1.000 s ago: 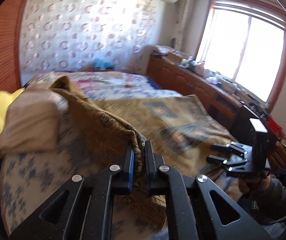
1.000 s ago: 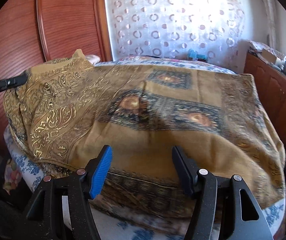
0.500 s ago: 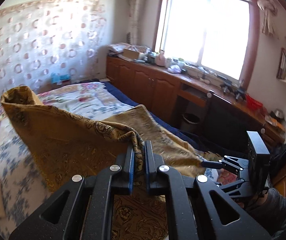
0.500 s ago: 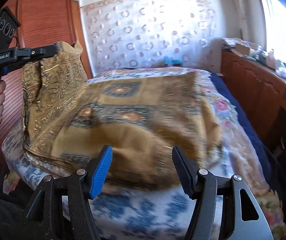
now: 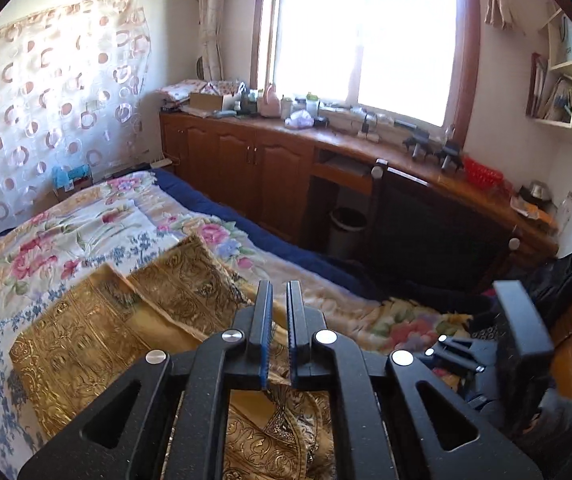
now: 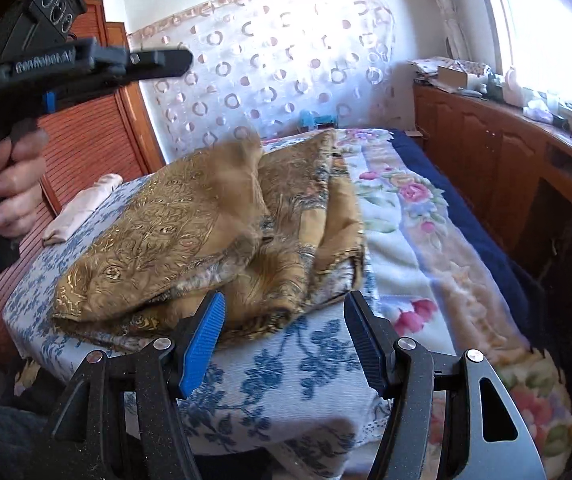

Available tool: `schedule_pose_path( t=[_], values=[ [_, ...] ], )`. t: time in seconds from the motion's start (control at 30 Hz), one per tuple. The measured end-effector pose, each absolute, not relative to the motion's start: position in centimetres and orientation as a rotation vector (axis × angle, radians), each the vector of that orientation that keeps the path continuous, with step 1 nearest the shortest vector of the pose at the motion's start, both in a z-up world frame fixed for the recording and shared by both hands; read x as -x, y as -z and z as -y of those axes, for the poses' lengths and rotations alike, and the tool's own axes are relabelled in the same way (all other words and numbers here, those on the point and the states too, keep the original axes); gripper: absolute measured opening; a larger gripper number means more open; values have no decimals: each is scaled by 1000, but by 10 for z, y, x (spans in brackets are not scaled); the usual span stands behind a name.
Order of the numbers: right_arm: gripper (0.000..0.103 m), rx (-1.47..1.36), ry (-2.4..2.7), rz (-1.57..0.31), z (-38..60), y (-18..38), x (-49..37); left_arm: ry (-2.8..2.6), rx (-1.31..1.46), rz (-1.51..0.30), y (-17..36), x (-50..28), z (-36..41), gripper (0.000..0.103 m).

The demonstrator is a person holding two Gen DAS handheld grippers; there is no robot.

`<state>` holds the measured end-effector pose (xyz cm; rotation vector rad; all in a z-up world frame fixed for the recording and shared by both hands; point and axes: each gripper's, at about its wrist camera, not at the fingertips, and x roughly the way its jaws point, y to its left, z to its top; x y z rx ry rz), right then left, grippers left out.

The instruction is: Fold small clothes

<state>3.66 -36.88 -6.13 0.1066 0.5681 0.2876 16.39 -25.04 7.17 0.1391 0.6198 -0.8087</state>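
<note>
A gold patterned cloth (image 6: 205, 232) lies doubled over in a loose heap on the bed (image 6: 286, 384). Its top flap is blurred. In the left wrist view the cloth (image 5: 97, 344) lies spread below and left of my left gripper (image 5: 279, 320). That gripper's jaws are shut with nothing visible between the pads. In the right wrist view a hand holds my left gripper (image 6: 183, 60) high above the cloth, with nothing hanging from it. My right gripper (image 6: 283, 340) stands open at the bed's near edge, just short of the cloth. It also appears as my right gripper (image 5: 458, 354) at the lower right.
A floral blanket (image 6: 406, 216) covers the bed's right side. Wooden cabinets (image 5: 245, 168) with clutter on top run under the window. A bin (image 5: 346, 228) and a dark chair (image 5: 426, 236) stand beside them. A beige pillow (image 6: 81, 208) lies by the slatted wardrobe (image 6: 97, 152).
My left gripper carried the cloth's corner across the bed, folding the cloth over itself. The cloth no longer hangs from it. My right gripper swung toward the window and stayed open.
</note>
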Motion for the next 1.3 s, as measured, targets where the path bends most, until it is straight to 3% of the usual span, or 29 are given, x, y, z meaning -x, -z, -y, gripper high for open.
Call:
schedule_pose_path(
  t=[0.17,0.2,0.27,0.33,0.4,0.5,0.87,1.07,1.3],
  values=[
    [64,-103,-283,-568,369,63,-36,758,-113,-682,-58,-179,235,8],
    [64,-102,-282,-568,367,64,-37,744,-115,-687,-56,-180,236,12],
    [64,-104,-286,-566,368,63,-37,705,-118,-694,-49,-184,228,23],
    [64,-107,-292,-565,368,63,-40,681,-112,-707,-43,-189,215,42],
    [64,-103,-294,-565,366,64,-44,670,-117,-726,-33,-192,204,48],
    [64,-88,-304,-565,359,62,-51,614,-141,-754,-17,-192,187,76],
    [64,-52,-399,-622,329,60,-107,485,-129,-930,50,-186,116,81],
    [62,-26,-390,-702,317,67,-145,490,-122,-926,57,-179,111,81],
    [56,2,-367,-756,317,70,-169,495,-203,-900,62,-173,123,91]
  ],
)
